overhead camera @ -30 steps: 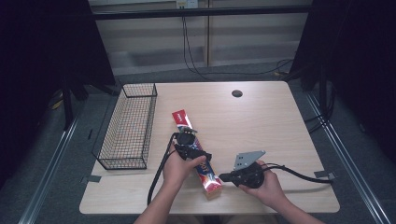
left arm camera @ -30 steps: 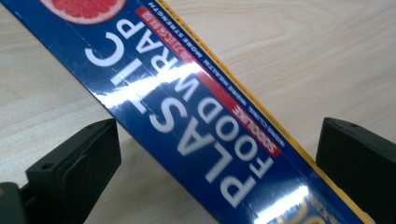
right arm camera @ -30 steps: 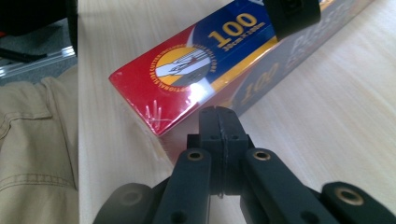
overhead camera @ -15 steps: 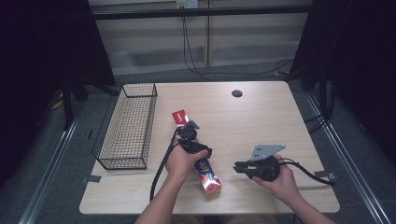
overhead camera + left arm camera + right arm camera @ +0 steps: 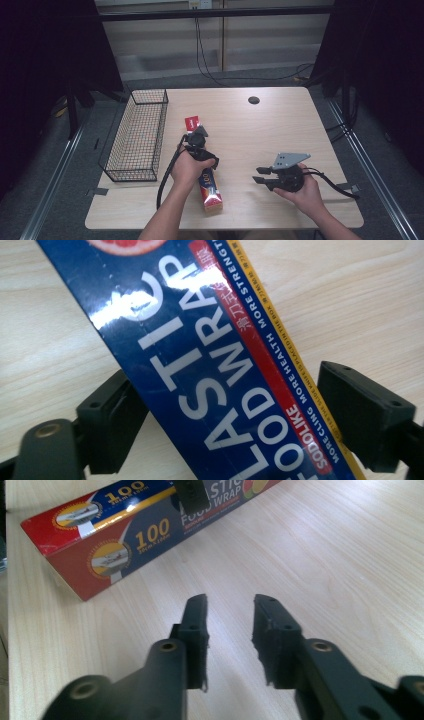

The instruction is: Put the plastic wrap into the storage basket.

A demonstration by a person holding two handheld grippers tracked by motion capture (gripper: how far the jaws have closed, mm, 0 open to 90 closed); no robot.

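High view: the plastic food wrap box lies flat on the wooden table, just beside the long side of the black wire basket and running slantwise away from it toward the near edge. The left gripper sits over the box's middle, its hand covering that stretch. The right gripper hovers well apart from the box, on the side away from the basket, with nothing between its jaws.

Left gripper view: the box runs diagonally through the gap. The jaws have just been closing and now straddle it; one looks to meet the blue edge, the other stands a little off the yellow edge, so the grip does not look complete.

Right gripper view: the right gripper points along the table toward the box's red end. Its jaws have just been opening and stand partly spread, holding nothing.

Risk, as I judge it: the box crosses the left jaws at a slant, so closing further may twist it or pinch a corner rather than flat sides. The glossy carton could then slip or swing on lifting, and its long ends could catch the basket rim
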